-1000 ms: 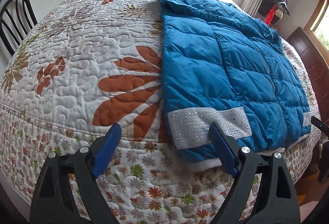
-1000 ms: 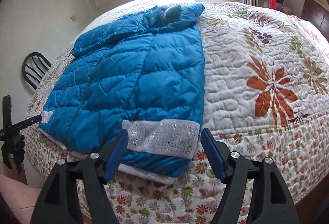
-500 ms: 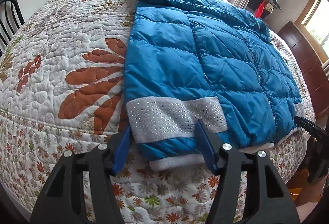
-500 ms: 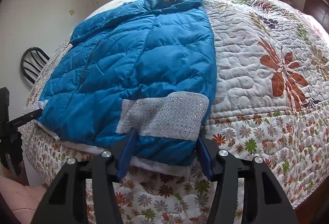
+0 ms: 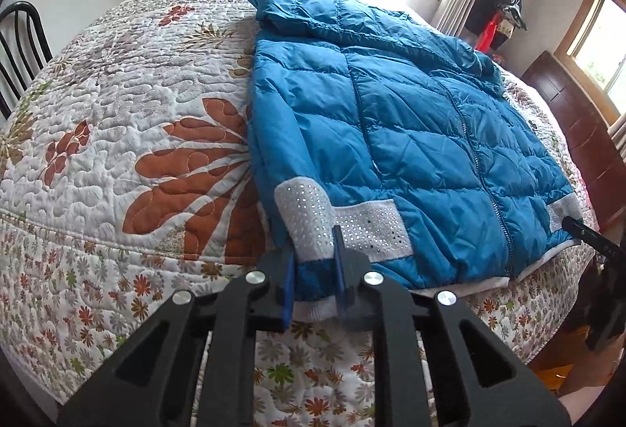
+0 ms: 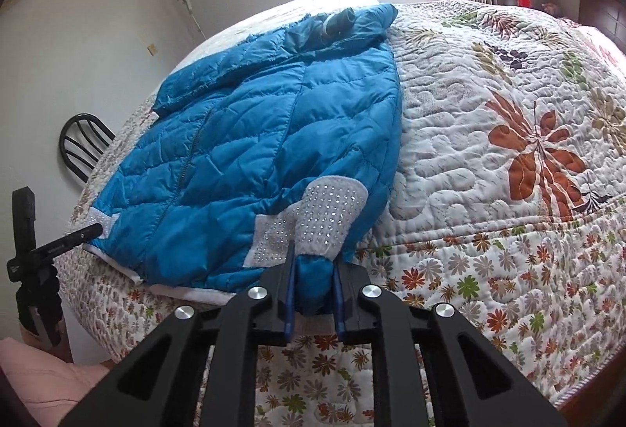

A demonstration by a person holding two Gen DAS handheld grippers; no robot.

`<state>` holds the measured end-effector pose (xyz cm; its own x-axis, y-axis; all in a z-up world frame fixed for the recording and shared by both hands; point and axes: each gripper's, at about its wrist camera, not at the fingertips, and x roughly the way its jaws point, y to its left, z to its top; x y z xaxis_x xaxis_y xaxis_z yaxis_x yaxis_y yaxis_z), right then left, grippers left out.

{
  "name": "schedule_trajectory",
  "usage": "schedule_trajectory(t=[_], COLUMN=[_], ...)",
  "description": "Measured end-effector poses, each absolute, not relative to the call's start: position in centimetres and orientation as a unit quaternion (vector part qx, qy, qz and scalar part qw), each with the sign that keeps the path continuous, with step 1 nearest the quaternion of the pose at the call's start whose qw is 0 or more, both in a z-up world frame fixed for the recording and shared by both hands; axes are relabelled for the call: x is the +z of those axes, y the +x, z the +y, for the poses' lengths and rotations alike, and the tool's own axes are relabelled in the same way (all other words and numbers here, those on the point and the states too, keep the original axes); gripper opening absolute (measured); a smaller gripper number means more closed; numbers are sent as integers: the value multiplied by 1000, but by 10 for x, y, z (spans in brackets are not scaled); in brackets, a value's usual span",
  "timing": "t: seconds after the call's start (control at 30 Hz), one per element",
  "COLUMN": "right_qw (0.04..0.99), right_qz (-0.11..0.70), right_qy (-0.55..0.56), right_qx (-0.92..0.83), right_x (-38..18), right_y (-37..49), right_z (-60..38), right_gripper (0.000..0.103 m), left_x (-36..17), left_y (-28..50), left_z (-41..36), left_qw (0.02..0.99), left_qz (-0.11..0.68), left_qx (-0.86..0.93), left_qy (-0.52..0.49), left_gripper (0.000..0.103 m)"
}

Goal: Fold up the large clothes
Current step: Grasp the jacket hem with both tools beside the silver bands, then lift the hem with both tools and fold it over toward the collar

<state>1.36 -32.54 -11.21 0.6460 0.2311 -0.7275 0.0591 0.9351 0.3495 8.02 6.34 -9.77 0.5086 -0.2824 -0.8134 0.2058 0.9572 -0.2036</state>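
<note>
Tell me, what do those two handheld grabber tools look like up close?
Both look alike. The left gripper and the right gripper each have two angular black plastic arms with cut-out windows, joined by round silver bolts. Each finger carries a thin blue pad on its inner face. No cables or markings show, and no sleeve is in view.

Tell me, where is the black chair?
The black chair stands beside the bed, at the left edge in the left wrist view, on the far side from the blue jacket.
</note>
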Motion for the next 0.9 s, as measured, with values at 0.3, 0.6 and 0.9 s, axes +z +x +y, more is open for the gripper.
schedule_trajectory(t=[0.3, 0.6, 0.9], right_qw=[894, 893, 906], right_qz=[410, 415, 378], right_qy=[173, 166, 174], right_qx=[52, 49, 75], right_x=[-105, -109, -71], right_y=[3, -10, 1], right_z=[-324, -320, -325], right_gripper=[12, 12, 11], left_x=[-95, -96, -58], left_y=[68, 58, 72], left_z=[79, 84, 87], left_qw=[863, 864, 873], left_qz=[474, 468, 430], left_qx=[-161, -169, -209], left_qy=[-74, -73, -97], left_gripper=[13, 13, 12])
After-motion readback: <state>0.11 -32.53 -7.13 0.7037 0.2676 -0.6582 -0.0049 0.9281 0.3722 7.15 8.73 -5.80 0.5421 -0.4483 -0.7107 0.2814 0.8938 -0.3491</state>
